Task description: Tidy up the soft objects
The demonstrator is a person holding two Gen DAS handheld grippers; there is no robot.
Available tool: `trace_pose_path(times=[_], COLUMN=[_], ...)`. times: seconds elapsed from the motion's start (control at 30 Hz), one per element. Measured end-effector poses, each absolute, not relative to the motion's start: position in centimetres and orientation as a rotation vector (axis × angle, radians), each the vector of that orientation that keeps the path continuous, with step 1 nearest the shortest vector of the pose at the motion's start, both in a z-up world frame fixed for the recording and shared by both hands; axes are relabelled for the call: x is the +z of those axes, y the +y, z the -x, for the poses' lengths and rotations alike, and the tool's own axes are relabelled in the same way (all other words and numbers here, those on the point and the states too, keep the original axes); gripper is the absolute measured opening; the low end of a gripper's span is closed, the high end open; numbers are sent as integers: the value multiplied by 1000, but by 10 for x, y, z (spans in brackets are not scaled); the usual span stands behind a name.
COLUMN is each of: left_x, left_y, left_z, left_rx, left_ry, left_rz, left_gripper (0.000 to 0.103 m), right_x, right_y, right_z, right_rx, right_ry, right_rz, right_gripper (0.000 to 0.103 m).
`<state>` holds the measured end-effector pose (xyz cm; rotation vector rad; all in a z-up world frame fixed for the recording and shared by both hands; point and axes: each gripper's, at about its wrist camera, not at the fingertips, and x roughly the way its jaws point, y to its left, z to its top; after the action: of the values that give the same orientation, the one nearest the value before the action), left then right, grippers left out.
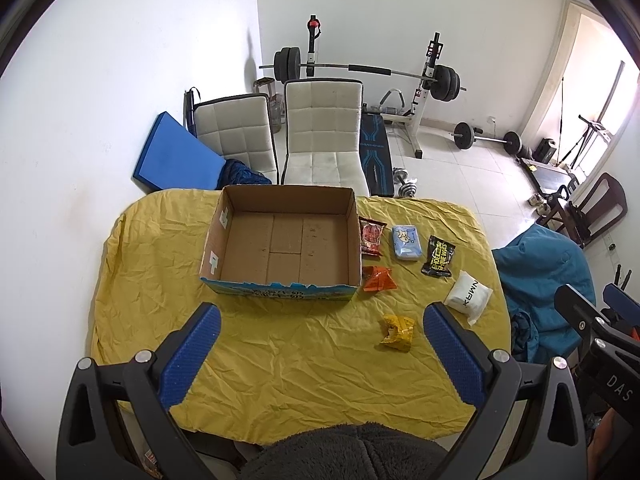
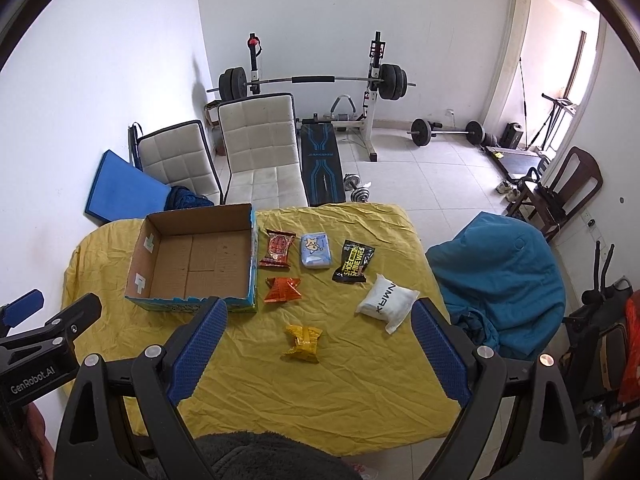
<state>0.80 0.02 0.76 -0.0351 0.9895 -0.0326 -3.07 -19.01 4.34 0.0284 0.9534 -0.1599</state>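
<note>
An empty open cardboard box stands on the yellow tablecloth. To its right lie several soft packets: a red one, a light blue tissue pack, a black wipes pack, an orange one, a white pouch and a yellow one. My left gripper and right gripper are open and empty above the table's near side.
Two white chairs stand behind the table. A blue mat leans on the left wall. A teal beanbag sits right of the table. A weight bench and barbell rack are at the back.
</note>
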Motion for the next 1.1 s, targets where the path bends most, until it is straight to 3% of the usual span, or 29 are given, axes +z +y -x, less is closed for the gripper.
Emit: trace_pose_path(times=[1.1], left_x=[12], left_y=[-12], left_z=[-7], left_rx=[-40], left_ry=[982], left_rz=[23], left_gripper=[103], right_x=[49], right_y=[-194], right_z=[35], right_rx=[-154], right_ry=[945], right_rz=[-26], right_gripper=[95])
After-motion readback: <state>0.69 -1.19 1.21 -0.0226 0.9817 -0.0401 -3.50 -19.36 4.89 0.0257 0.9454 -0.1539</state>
